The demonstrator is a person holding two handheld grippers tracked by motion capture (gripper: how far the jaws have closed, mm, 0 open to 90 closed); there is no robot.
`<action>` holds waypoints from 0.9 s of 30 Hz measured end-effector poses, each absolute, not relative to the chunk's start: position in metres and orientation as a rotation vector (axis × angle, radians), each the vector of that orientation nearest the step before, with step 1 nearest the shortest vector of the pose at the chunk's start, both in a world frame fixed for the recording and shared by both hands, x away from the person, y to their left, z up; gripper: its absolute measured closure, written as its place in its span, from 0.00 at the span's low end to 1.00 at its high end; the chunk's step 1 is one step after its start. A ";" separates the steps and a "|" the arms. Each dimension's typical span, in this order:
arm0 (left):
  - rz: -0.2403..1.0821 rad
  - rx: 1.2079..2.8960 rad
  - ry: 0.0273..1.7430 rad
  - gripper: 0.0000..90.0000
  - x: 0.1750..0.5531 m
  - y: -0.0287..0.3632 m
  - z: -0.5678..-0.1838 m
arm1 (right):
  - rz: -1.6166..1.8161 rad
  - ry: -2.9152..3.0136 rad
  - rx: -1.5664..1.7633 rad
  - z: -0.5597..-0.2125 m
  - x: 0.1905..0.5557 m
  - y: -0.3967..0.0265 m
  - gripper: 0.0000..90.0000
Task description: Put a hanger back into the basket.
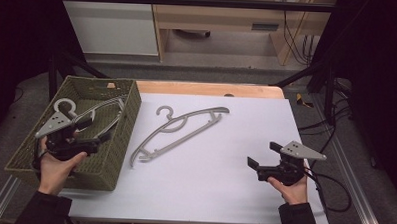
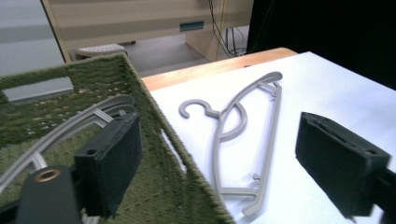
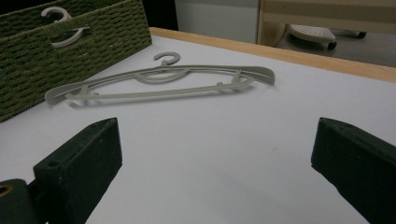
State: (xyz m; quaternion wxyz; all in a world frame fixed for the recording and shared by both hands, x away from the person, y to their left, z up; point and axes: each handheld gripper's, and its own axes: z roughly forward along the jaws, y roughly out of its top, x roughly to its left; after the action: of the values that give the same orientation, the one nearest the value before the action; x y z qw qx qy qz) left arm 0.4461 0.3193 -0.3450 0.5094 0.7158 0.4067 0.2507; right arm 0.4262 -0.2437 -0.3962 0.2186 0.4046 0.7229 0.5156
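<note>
i'm holding my left gripper wide and empty over the basket, one hanger inside; right gripper is waiting wide for the table hanger.

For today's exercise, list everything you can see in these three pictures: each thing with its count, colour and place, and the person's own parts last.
Hangers: 2, grey; one in the basket, one flat on the white surface.
Basket: 1, green woven; left end of table.
Table: 1, white top, wooden far edge.
Cabinets: pale wood and white, on the floor beyond.
Left tool: 1, black, open, above the basket.
Right tool: 1, black, open, over the white surface.
Hands: 2, dark sleeves, bottom edge.
</note>
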 end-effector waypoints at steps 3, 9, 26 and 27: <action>0.585 1.733 0.963 0.13 0.445 0.305 -0.347 | 1.431 2.000 1.122 -0.396 0.426 -0.244 0.02; 0.564 1.793 0.902 0.13 0.446 0.272 -0.346 | 1.430 2.003 1.118 -0.396 0.426 -0.244 0.02; 0.530 1.883 0.926 0.14 0.480 0.208 -0.368 | 1.439 2.003 1.111 -0.396 0.425 -0.244 0.02; 0.530 1.895 0.934 0.15 0.484 0.205 -0.372 | 1.443 2.000 1.112 -0.396 0.425 -0.244 0.02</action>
State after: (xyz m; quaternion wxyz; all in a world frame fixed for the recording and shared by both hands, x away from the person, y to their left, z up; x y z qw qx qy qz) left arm 0.4839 0.2045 -0.3717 0.4635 0.7709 0.3800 0.2157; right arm 0.4248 -0.2438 -0.3958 0.2165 0.4011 0.7218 0.5208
